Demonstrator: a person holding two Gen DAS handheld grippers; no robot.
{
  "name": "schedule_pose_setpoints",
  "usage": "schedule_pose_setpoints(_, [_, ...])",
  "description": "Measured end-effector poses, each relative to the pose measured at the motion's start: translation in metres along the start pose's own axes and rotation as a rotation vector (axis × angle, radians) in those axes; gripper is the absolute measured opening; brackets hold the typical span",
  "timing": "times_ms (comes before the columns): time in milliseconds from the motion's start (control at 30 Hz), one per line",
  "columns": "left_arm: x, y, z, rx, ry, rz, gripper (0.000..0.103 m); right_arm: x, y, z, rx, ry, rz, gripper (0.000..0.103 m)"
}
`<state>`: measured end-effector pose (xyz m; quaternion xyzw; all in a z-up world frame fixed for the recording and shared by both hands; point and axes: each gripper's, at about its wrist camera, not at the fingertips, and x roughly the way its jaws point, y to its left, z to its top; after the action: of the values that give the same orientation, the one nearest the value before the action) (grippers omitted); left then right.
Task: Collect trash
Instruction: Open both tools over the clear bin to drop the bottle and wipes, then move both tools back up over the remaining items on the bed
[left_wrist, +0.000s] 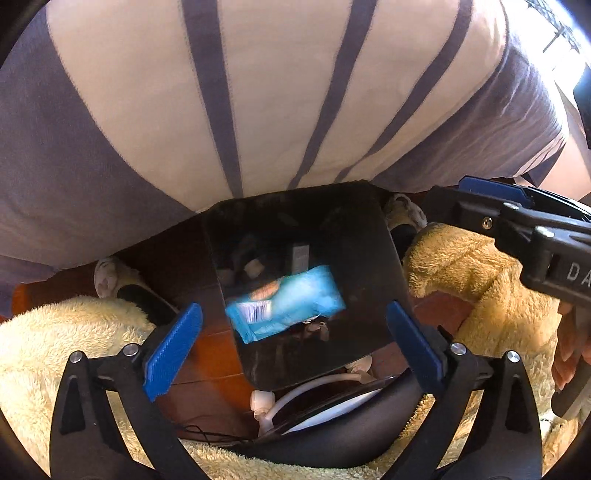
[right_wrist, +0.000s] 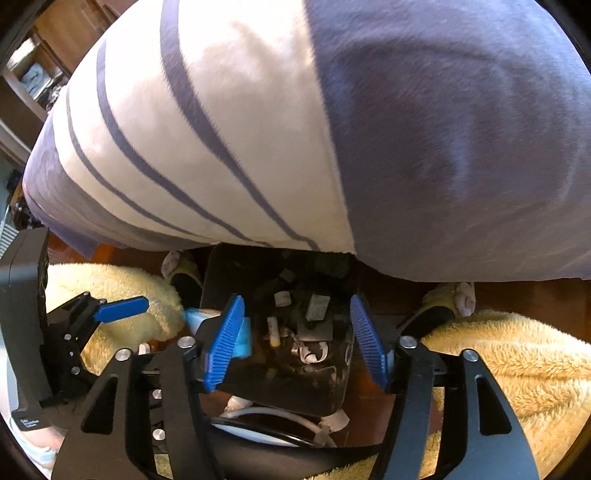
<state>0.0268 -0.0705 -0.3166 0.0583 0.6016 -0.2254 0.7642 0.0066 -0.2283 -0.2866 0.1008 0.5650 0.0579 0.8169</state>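
Note:
A black trash bin (left_wrist: 365, 258) stands on the wooden floor between the person's legs. A light blue snack wrapper (left_wrist: 288, 302), blurred, lies in the bin's mouth below my left gripper (left_wrist: 295, 328), whose jaws stand wide open and clear of it. In the right wrist view the bin (right_wrist: 295, 387) holds cigarette butts (right_wrist: 273, 330) and paper scraps. My right gripper (right_wrist: 297, 339) hangs open over it with nothing between its pads. The wrapper (right_wrist: 201, 317) shows at the bin's left rim, partly hidden behind the right gripper's left finger.
The person's striped white and purple shirt (left_wrist: 258, 92) fills the upper view. Fluffy yellow trouser legs (left_wrist: 480, 280) and slippers (left_wrist: 110, 280) flank the bin. A white cable with a plug (left_wrist: 266, 406) and a dark curved base lie by the bin's near side.

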Motion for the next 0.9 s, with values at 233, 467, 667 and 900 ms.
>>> schedule_pose_setpoints(233, [-0.013,-0.005,-0.002,0.010,-0.040,-0.014,0.095,-0.011,-0.003,0.001,0.008,-0.031,-0.004,0.065])
schedule_pose_setpoints(467, [-0.037,-0.004,0.001,-0.004,-0.105,-0.011,0.095,-0.035,-0.006,0.002,0.008,-0.090,-0.013,0.066])
schedule_pose_setpoints(667, [-0.070,-0.006,0.008,0.012,-0.191,-0.002,0.095,-0.063,-0.002,0.007,-0.007,-0.165,-0.019,0.071])
schedule_pose_setpoints(900, [-0.116,-0.005,0.023,0.029,-0.298,0.013,0.095,-0.104,0.002,0.027,-0.038,-0.294,-0.022,0.086])
